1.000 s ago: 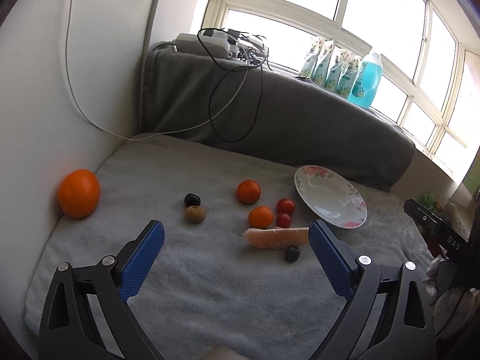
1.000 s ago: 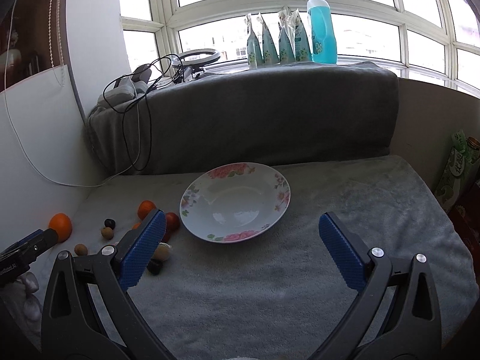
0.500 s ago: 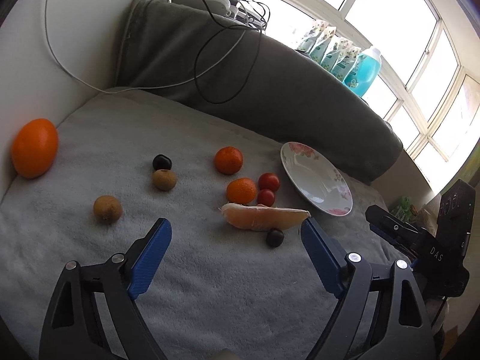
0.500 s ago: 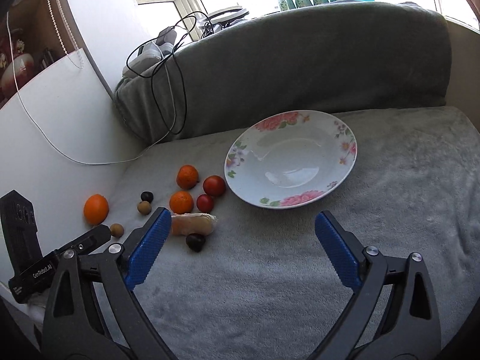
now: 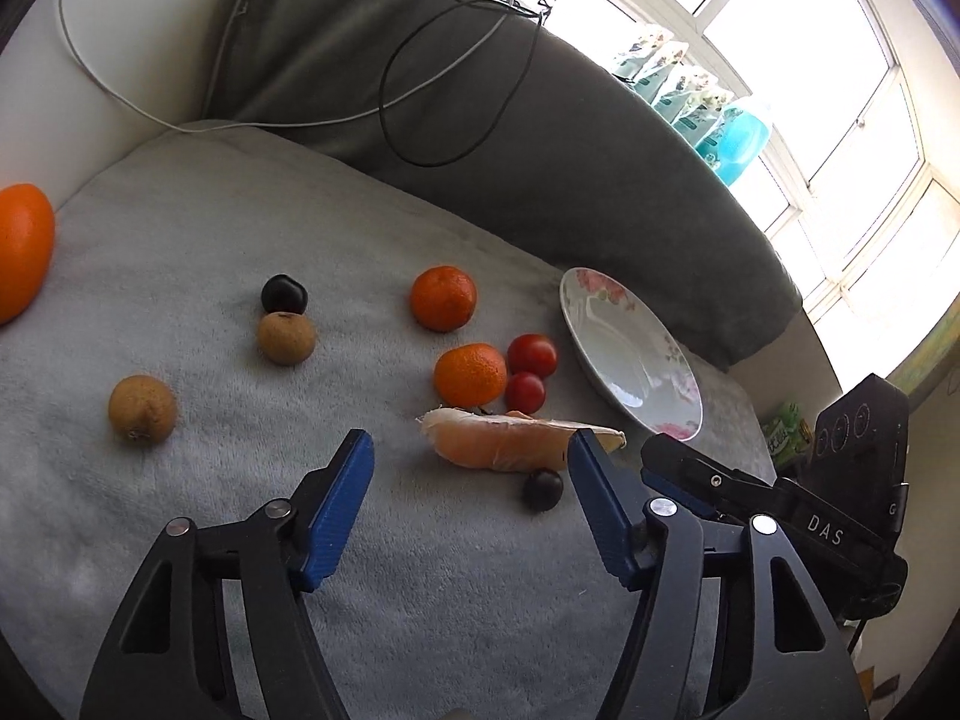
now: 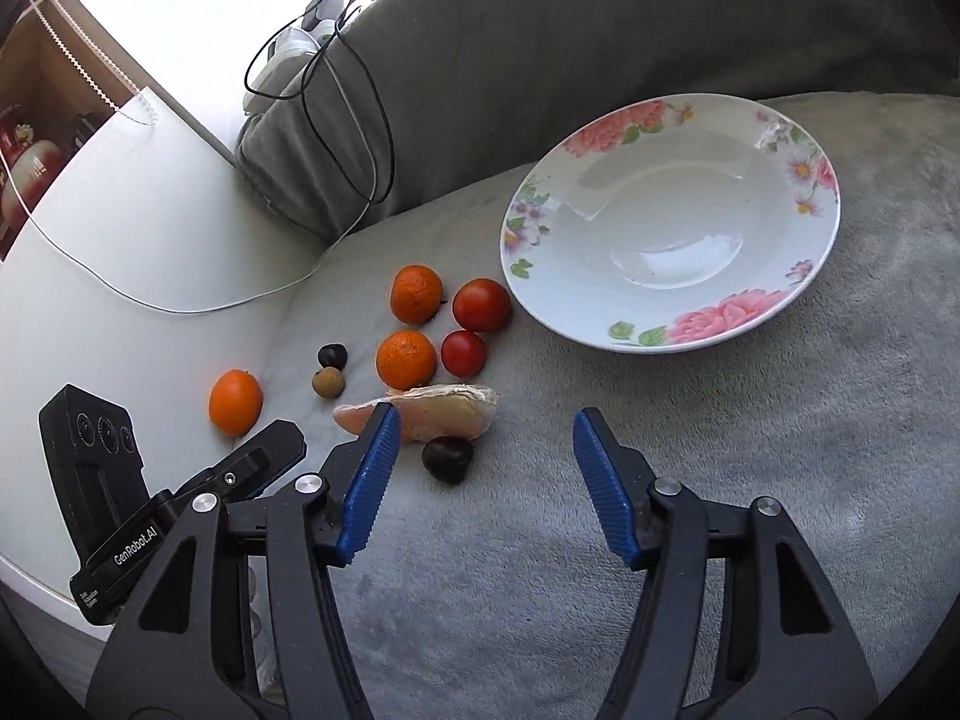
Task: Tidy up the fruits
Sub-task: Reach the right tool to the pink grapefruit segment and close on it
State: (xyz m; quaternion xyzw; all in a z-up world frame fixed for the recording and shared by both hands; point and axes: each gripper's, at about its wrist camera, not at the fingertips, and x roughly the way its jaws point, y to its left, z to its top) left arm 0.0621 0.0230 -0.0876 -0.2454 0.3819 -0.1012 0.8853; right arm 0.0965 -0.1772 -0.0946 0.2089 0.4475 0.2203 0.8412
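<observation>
Both grippers hover with jaws spread wide and nothing between them, the left gripper (image 5: 471, 462) low over the grey blanket (image 5: 180, 252) just short of the peeled pomelo segment (image 5: 510, 441), the right gripper (image 6: 483, 444) beside it, nearer the empty floral plate (image 6: 774, 312). Touching the segment's near side lies a dark grape (image 6: 447, 459), beyond it two mandarins (image 6: 407, 360) and two cherry tomatoes (image 6: 463, 353), while a large orange (image 5: 21, 249) sits at the blanket's left edge
</observation>
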